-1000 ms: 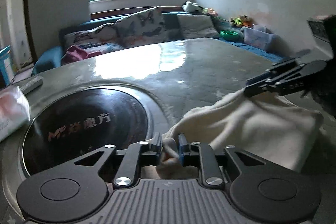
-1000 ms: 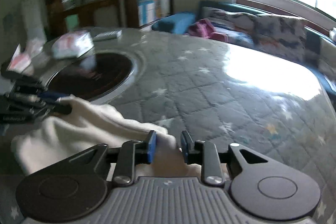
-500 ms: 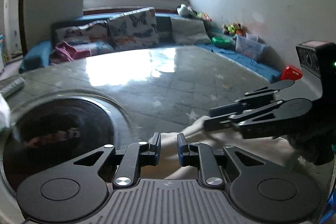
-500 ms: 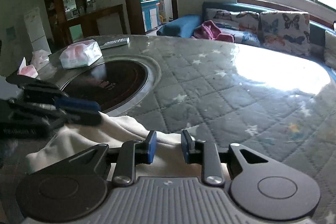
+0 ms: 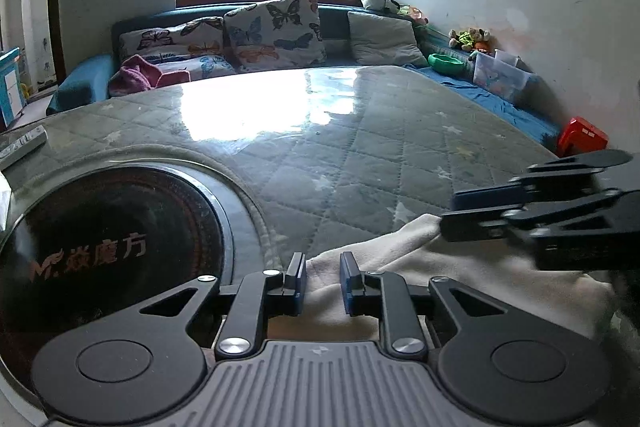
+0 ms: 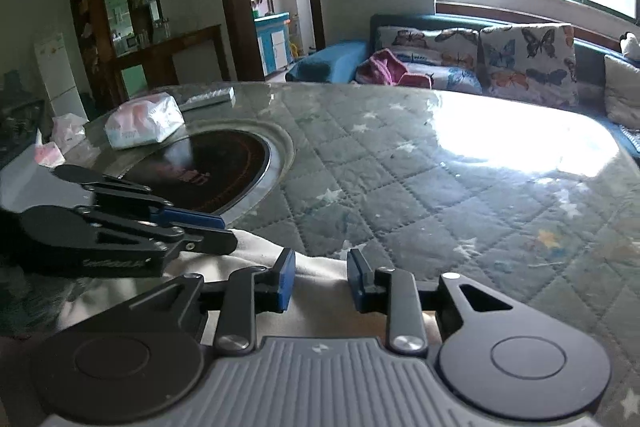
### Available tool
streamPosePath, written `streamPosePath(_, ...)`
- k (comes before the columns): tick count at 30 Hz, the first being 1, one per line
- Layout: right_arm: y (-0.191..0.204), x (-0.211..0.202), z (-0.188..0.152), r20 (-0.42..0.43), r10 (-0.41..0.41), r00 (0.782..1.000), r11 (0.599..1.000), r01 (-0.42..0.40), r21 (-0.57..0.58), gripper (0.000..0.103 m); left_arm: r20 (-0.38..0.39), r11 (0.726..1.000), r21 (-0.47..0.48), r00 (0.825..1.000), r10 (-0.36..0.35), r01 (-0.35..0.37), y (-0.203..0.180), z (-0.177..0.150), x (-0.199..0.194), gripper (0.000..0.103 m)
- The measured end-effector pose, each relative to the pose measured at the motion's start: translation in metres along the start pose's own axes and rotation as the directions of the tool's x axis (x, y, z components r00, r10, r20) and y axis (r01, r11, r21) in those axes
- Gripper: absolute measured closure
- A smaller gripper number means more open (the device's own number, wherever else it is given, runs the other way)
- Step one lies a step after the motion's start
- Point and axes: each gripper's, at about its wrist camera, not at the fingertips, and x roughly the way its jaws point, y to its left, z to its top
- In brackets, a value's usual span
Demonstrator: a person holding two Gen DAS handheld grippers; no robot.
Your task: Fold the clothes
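At the far left edge of the bench (image 5: pixel 360 155) lies a slim grey remote (image 5: pixel 20 143), flat and rectangular, and near it a soft plastic pack of tissues (image 6: pixel 144 121) sits at the rim of a round black glass hob (image 5: pixel 112 247), set flush in a pale ring with lettering on its glossy face. The bench top itself is a grey quilted pad, stitched in diamonds and dotted with small stars, under a clear shiny cover that throws back the window light. Just right of the hob the left claw (image 5: pixel 322 263) points down at the near edge; its blue-padded fingers (image 5: pixel 296 281) have just been opening a little and stand apart, with the cloth lying flat in the gap and not pinched. That cloth, a cream fleecy garment (image 5: pixel 460 267), soft and slightly napped, lies spread in low folds on the near part of the bench, reaching from one claw to the other. At its right end the right claw (image 6: pixel 320 259) has also just been easing open; its pads stand apart with the fabric flat between them, one corner of the cream edge rising to touch the lower finger. Beyond the bench a blue sofa carries square butterfly-print cushions (image 5: pixel 272 31), and a red plastic stool (image 5: pixel 582 139) stands off to the right.
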Motion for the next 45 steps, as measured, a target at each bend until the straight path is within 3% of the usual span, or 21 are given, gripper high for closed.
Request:
streamPosePath(5,-0.004,-0.019,-0.012,-0.005,-0.027,1.0,1.0,0.027,-0.003,0.075,0.001,1.0,0.02,1.0,0.016,-0.016,-0.005,0.002,0.001,0.082)
streamPosePath(12,-0.031,-0.026,-0.024,0.021,-0.08,0.997,0.991,0.077,0.105,0.079,0.01,0.999,0.017,0.999,0.047,-0.047,-0.008,0.005,-0.004,0.081)
streamPosePath(17,-0.034,-0.038,-0.025,0.04,-0.096,0.995,0.991,0.092,0.097,0.079,0.058,1.0,0.026,0.998,-0.001,0.0,-0.027,0.006,-0.022,0.081)
streamPosePath(22,-0.044,-0.027,-0.031,-0.021,-0.119,0.993,0.984,0.121,0.131,0.08,0.076,0.997,0.033,0.995,-0.07,0.067,-0.048,0.002,-0.028,0.082)
streamPosePath(28,-0.028,-0.028,-0.014,0.025,-0.064,0.998,0.995,0.062,0.074,0.08,0.045,0.994,0.038,0.994,-0.104,0.103,-0.062,-0.013,-0.025,0.082)
streamPosePath(36,-0.017,0.012,-0.006,-0.036,-0.048,0.998,0.999,0.049,0.014,0.083,0.056,0.993,-0.011,0.992,-0.113,0.113,-0.059,-0.026,-0.029,0.082)
streamPosePath(40,-0.01,0.001,-0.005,-0.011,-0.048,0.999,0.999,0.048,-0.004,0.083,0.075,0.995,-0.05,0.994,-0.085,0.088,-0.046,-0.028,-0.04,0.082)
streamPosePath(45,0.013,-0.011,-0.006,0.001,0.012,1.0,0.998,-0.012,-0.063,0.082,0.09,0.993,-0.112,0.996,-0.012,0.022,-0.02,-0.026,-0.049,0.082)
